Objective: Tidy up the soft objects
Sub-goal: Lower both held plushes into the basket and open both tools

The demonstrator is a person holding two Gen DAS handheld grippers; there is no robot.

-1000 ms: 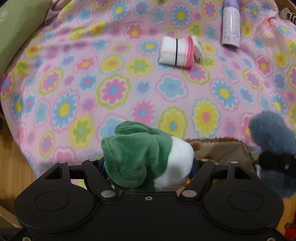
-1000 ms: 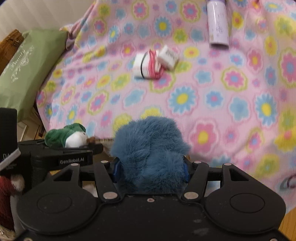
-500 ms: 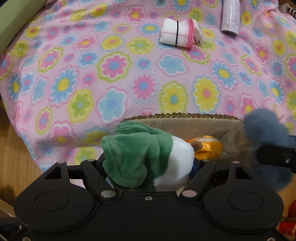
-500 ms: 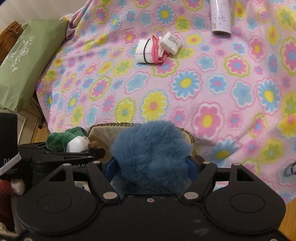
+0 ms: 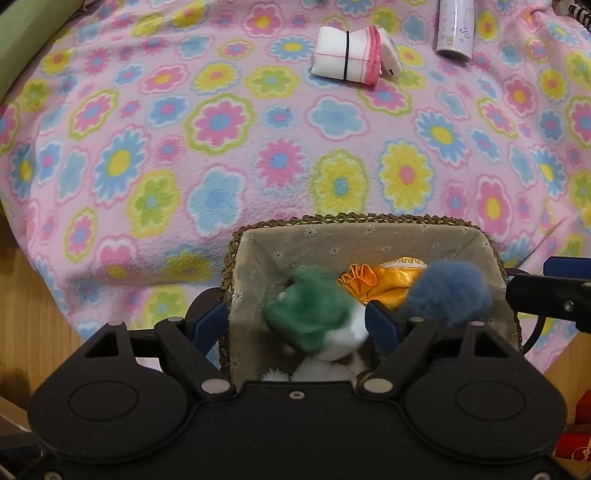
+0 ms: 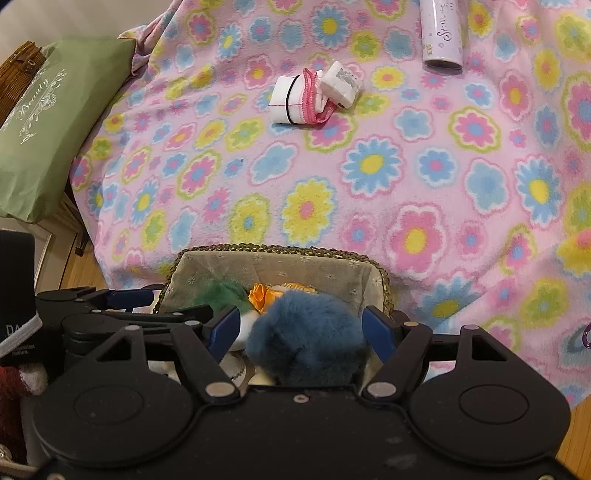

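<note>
Left tongs over the lined wicker basket, jaws spreading wider, green-and-white plush toy blurred between them and clear of the left pad, no longer squeezed, dropping into the basket. Right tongs parted too, fluffy blue plush between the blue pads with gaps on both sides, sitting low in the same basket. Orange satin piece lying inside between the two toys, white furry things beneath. Basket standing at the near edge of the pink flowered blanket. Farther off on the blanket, well apart from the basket: folded white cloth with pink trim and a black band, small white box touching it, lilac tube beyond. Green bag at the blanket's left edge, wooden floor below
</note>
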